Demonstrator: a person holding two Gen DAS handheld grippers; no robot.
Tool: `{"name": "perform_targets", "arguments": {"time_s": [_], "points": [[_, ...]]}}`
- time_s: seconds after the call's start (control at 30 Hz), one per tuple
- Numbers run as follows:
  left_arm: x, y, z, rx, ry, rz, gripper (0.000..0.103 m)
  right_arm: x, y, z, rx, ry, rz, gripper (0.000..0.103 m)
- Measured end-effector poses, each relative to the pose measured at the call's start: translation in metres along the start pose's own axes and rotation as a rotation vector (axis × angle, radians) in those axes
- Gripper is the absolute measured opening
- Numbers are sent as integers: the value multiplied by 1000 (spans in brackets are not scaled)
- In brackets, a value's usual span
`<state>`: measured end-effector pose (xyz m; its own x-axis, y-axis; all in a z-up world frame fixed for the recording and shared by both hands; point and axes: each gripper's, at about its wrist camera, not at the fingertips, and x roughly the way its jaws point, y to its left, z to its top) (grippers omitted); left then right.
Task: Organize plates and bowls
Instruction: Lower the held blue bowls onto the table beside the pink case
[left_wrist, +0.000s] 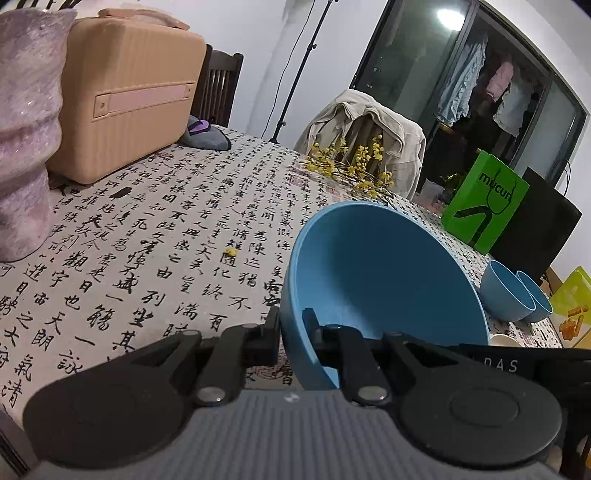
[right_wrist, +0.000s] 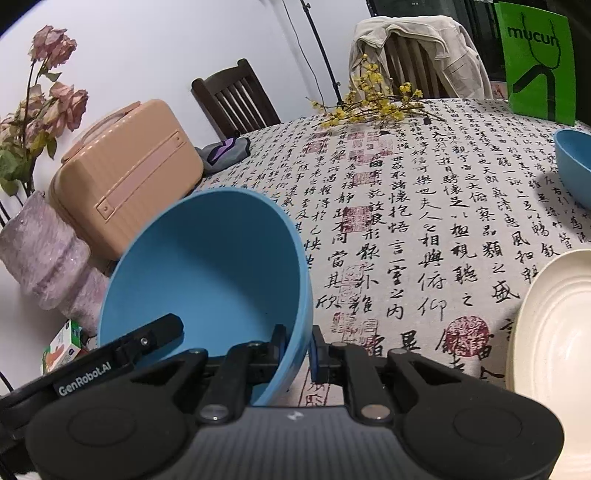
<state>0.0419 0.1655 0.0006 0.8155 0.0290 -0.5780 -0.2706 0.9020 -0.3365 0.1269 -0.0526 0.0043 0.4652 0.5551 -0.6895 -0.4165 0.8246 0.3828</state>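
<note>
A large blue bowl (left_wrist: 380, 277) is held tilted above the table by both grippers. My left gripper (left_wrist: 291, 332) is shut on its left rim, one finger inside and one outside. My right gripper (right_wrist: 297, 350) is shut on the right rim of the same bowl (right_wrist: 207, 273). The other gripper's body shows at each view's edge. Two small blue bowls (left_wrist: 513, 295) lie nested on their sides at the right of the left wrist view. A cream plate (right_wrist: 557, 332) sits at the right of the right wrist view, with another blue bowl (right_wrist: 572, 162) farther back.
The table (right_wrist: 406, 206) has a calligraphy-print cloth. A peach case (left_wrist: 125, 92), a pink vase (left_wrist: 26, 140), yellow flower twigs (left_wrist: 351, 166), a green bag (left_wrist: 484, 203) and a black bag (left_wrist: 535, 221) stand around it. Chairs stand behind, one draped with a jacket (right_wrist: 417, 48).
</note>
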Motion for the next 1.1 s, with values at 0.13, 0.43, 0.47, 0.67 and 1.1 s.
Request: {"name": "perform_targets", "arguments": {"time_s": [0.13,0.43,0.47,0.67,1.1], "points": [[0,8,-4,-13,6,16,12,8,6,-2,-14,18,3,12],[6,30,-8,-70,34,35,12,31,18,-6,-49,68,-4,12],[7,32,-9,-76,37,36,12,33,20,-7,-52,71,-4,12],[11,40,-11,-95,54,37,12,41,24,-6,-66,85,-3,15],[23,45,-13,-119,84,41,18,48,20,-5,-63,87,-10,27]]}}
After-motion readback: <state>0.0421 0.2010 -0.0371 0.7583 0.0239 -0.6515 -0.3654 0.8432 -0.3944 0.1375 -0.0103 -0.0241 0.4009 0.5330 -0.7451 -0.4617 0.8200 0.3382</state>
